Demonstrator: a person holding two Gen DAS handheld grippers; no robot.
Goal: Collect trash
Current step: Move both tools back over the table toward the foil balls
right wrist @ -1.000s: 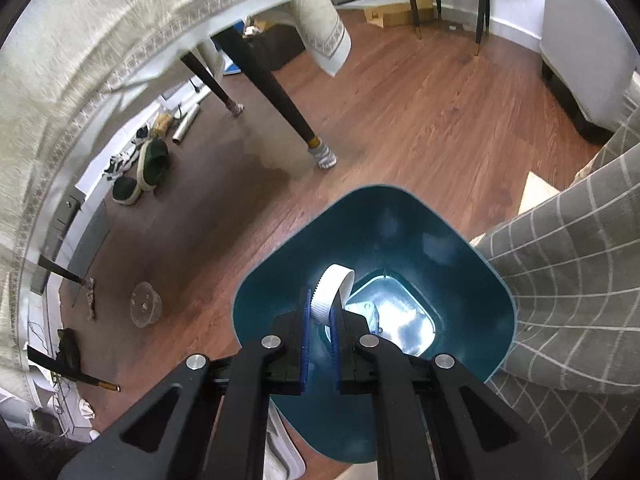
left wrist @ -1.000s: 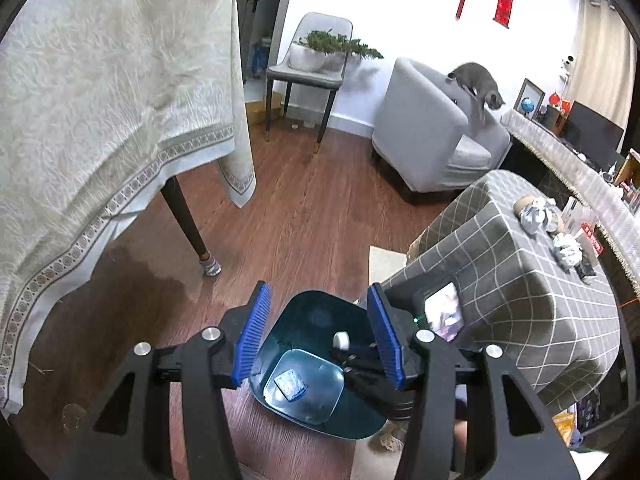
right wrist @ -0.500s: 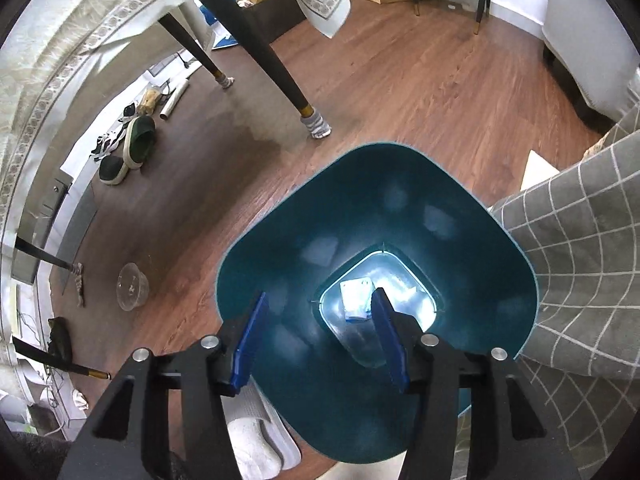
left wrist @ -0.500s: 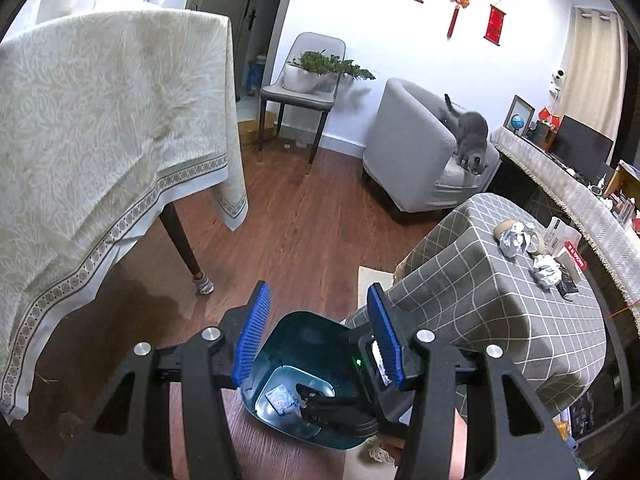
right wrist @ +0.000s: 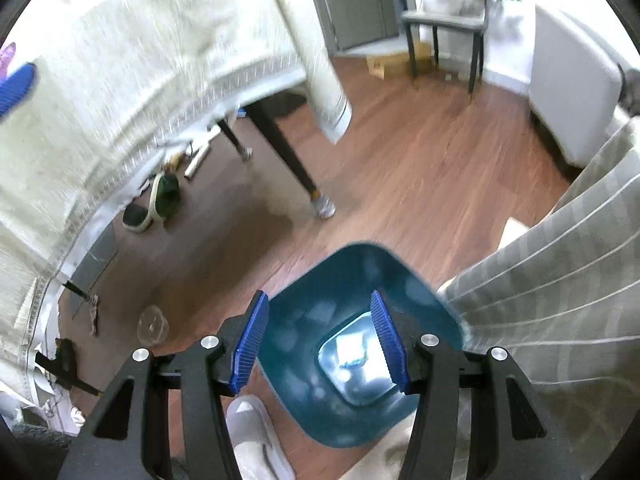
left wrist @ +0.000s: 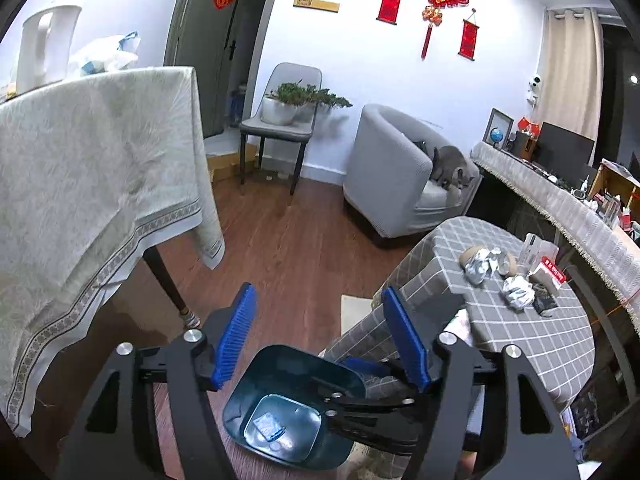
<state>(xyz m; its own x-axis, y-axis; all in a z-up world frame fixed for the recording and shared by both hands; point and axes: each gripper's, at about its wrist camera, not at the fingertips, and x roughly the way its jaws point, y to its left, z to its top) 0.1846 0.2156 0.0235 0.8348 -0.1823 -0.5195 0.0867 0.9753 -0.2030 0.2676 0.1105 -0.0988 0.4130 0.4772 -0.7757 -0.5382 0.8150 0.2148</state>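
A teal trash bin [left wrist: 256,404] stands on the wood floor beside the low checked table [left wrist: 552,340]; a small blue-white packet [left wrist: 270,426] lies on its bottom. Crumpled foil balls [left wrist: 518,290] and other scraps sit on the checked table. My left gripper [left wrist: 316,340] is open and empty, held above the bin. My right gripper [right wrist: 320,344] is open and empty over the bin [right wrist: 304,328], where the trash [right wrist: 352,350] shows on the bottom. The right gripper's black body shows across the bin in the left wrist view.
A large table with a cream cloth [left wrist: 92,184] stands at the left, its dark leg [right wrist: 288,160] near the bin. A grey armchair [left wrist: 396,176] with a cat, and a chair [left wrist: 284,128] with a plant, stand at the back. Slippers [right wrist: 160,200] lie under the big table.
My right gripper opened and dropped the white piece into the bin, then lifted and tilted up. My left gripper rose, showing more of the room. The cat moved down onto the armchair seat.
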